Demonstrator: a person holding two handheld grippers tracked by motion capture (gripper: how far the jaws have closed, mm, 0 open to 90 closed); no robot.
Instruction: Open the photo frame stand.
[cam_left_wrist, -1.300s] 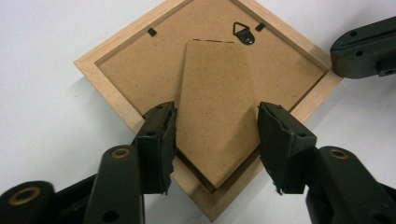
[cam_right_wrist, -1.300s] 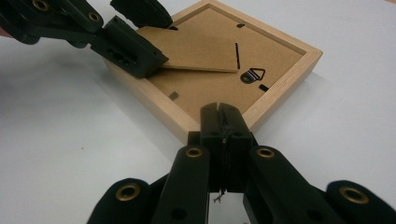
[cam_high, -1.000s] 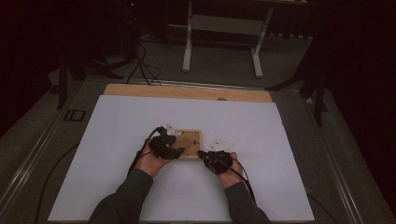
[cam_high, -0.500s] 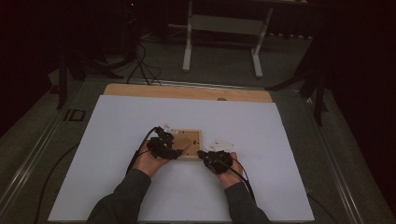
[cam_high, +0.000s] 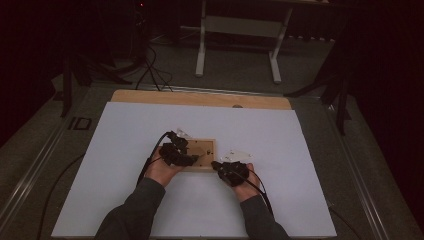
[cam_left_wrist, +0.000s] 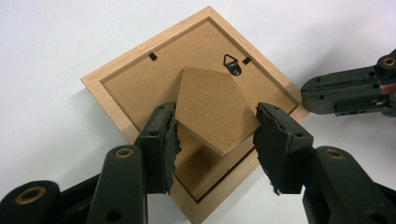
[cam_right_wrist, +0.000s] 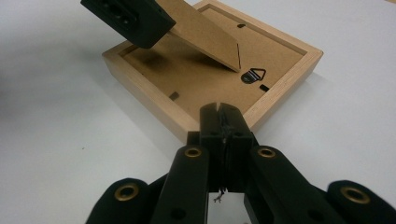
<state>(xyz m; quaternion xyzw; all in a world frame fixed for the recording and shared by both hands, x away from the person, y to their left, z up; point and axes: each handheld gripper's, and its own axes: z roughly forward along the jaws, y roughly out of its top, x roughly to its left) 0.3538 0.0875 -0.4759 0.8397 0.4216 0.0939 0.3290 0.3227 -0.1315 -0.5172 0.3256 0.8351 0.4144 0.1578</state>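
the left gripper (cam_left_wrist: 215, 154) has its jaws spread around the stand flap (cam_left_wrist: 212, 109) on the back of a picture frame (cam_left_wrist: 116, 88); the pads sit at the flap's two side edges, and whether they press it cannot be told. the right gripper (cam_right_wrist: 223, 119) has its jaws pressed together with nothing between them, the tips right at the near rim of the frame (cam_right_wrist: 140, 91).

the frame lies face down on a white sheet (cam_high: 125, 145) just ahead of both grippers, between them in the high view (cam_high: 202, 150). beyond the sheet's far edge shows a strip of wooden table top (cam_high: 200, 98), and past that a dark floor with cables (cam_high: 150, 70) and the pale legs of a stand (cam_high: 202, 45).

inside the frame's wooden rim sits a brown backing board (cam_left_wrist: 140, 79), held by small black clips (cam_left_wrist: 152, 56), with a metal hanger loop (cam_left_wrist: 231, 63) near one edge.

the left gripper view shows the flap from above and the other gripper's closed jaws at the frame's right corner (cam_left_wrist: 345, 91). the right gripper view shows the flap lifted at an angle off the board (cam_right_wrist: 201, 32), with a jaw of the left gripper over its raised end. the high view shows both hands (cam_high: 160, 170) and grey sleeves (cam_high: 135, 210).
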